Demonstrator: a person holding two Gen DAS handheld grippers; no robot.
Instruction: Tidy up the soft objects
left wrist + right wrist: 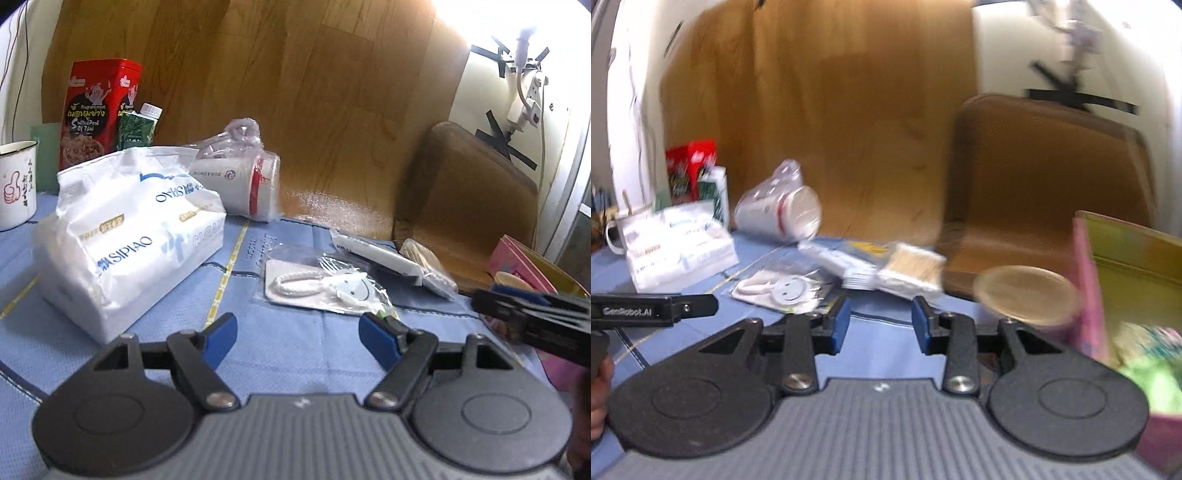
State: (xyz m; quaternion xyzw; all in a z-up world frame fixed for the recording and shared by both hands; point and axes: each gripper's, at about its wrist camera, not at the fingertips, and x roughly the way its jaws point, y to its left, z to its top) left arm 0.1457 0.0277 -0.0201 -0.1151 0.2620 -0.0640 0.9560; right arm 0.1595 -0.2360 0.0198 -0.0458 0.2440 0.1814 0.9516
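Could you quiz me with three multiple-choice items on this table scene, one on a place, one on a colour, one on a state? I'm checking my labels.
1. Where does the tissue pack lie?
A. on the blue cloth
B. on the brown chair
C. inside the pink box

2. What colour is the tall snack tin?
A. yellow
B. red
C. white

3. How are the left gripper jaws?
A. shut on the tissue pack
B. shut on the paper cups
C. open, holding nothing

Answers:
1. A, the pack rests on the blue cloth.
2. B, its sides are red.
3. C, only cloth shows between the blue pads.
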